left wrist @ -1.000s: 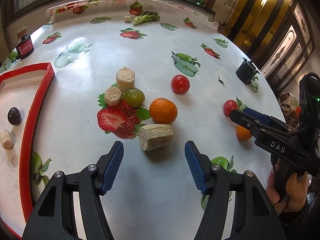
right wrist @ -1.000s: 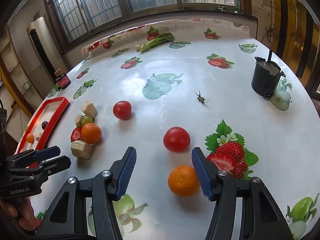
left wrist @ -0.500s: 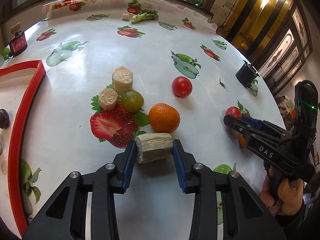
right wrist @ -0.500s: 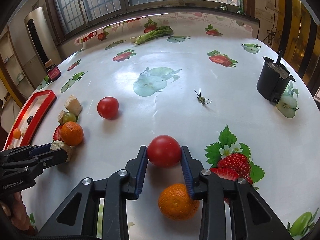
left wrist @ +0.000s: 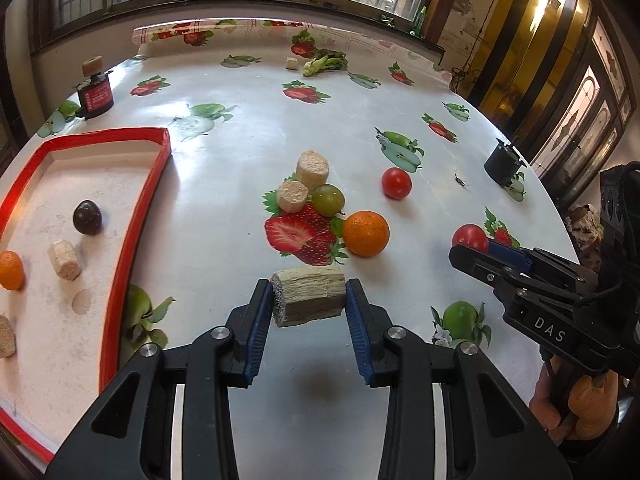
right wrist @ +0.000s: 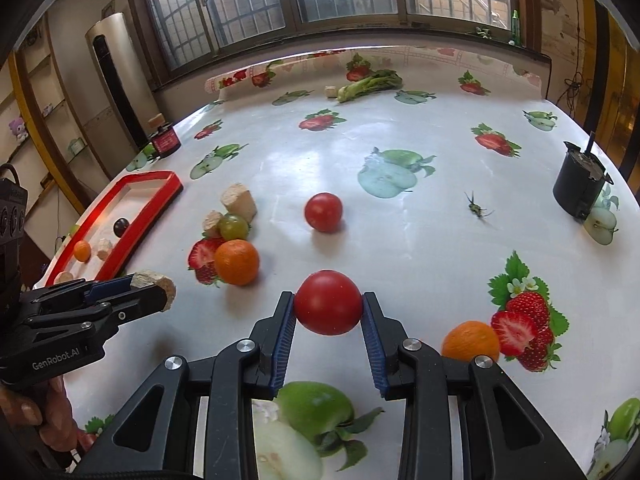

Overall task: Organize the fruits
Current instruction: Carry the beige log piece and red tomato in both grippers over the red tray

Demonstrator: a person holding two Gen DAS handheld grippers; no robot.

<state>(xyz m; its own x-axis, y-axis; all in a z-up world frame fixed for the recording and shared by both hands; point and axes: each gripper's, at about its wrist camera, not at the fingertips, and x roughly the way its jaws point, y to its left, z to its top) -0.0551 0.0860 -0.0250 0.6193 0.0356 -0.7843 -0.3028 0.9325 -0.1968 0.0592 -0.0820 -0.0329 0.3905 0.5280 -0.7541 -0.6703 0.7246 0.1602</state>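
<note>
My left gripper (left wrist: 308,304) is shut on a pale fibrous stalk piece (left wrist: 309,295), held a little above the tablecloth. My right gripper (right wrist: 328,306) is shut on a red tomato (right wrist: 328,302), also raised off the table; the same tomato (left wrist: 470,238) shows in the right gripper (left wrist: 472,250) at the right of the left wrist view. The red-rimmed tray (left wrist: 154,184) lies to the left and holds a dark plum (left wrist: 87,217), a small orange (left wrist: 10,270) and stalk pieces. On the table stay an orange (left wrist: 366,233), a green fruit (left wrist: 328,199), two stalk pieces (left wrist: 312,167) and another tomato (left wrist: 396,183).
A second orange (right wrist: 470,340) lies just right of my right gripper. A black cup (right wrist: 580,184) stands at the far right, a small red-and-black jar (left wrist: 95,94) at the far left, a leafy vegetable (right wrist: 370,84) at the back. An insect-like speck (right wrist: 476,206) lies mid-table.
Both grippers went from open around their items to shut on them, then lifted and drew back. The stalk piece and the tomato left the table; the tray has come further into the left view.
</note>
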